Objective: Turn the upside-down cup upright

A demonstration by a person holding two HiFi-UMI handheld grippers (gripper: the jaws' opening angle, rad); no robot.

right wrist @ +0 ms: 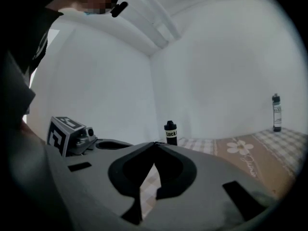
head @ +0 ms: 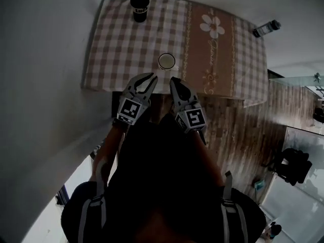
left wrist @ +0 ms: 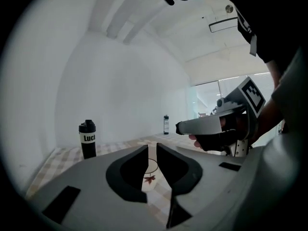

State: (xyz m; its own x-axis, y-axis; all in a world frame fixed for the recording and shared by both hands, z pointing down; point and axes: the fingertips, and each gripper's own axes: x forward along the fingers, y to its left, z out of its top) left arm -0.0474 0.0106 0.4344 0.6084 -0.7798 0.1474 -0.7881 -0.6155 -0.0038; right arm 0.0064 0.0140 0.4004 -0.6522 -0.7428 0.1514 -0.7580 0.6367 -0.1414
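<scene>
A pale cup stands near the front edge of the checked tablecloth. In the left gripper view the cup shows through the gap between the jaws, with a small reddish leaf print on its side. My left gripper hovers just short of the table edge, left of the cup, jaws a little apart with nothing between them. My right gripper is beside it, below and slightly right of the cup, tips touching and holding nothing.
A black bottle stands at the table's far edge. A smaller dark bottle is at the far right corner. A white wall runs along the left, and wooden floor lies to the right.
</scene>
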